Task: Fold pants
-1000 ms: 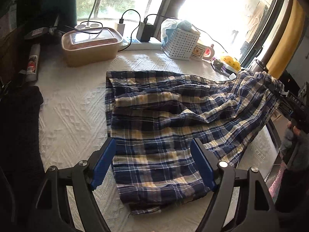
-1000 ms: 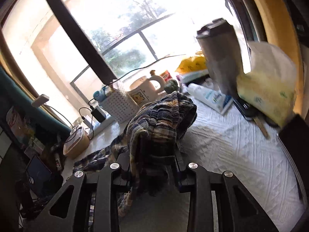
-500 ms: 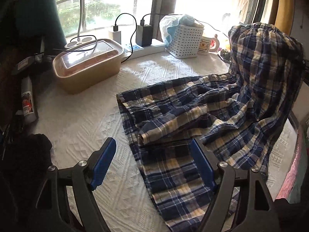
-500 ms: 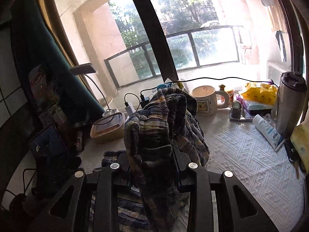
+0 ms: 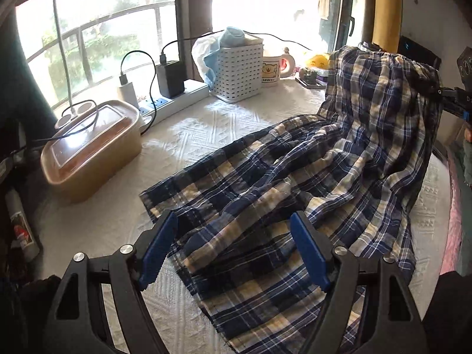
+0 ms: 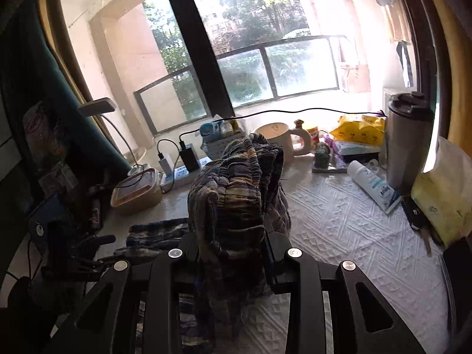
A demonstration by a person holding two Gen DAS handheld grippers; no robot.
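the plaid pants (image 5: 265,194) lie on the white textured tablecloth (image 5: 97,227), legs flat toward the camera, waistband end lifted into a hanging sheet at the right. the right gripper (image 6: 236,253) is clamped on that bunched waistband. the left gripper (image 5: 233,250) hovers over the leg hems, its 2 blue pads (image 5: 309,253) spread wide with nothing pinched. this looks like the lengthwise fold in hand; next, the raised end likely needs carrying across to the hems, squarely. a tan lidded box (image 5: 88,150) and white basket (image 5: 239,70) stand well apart.
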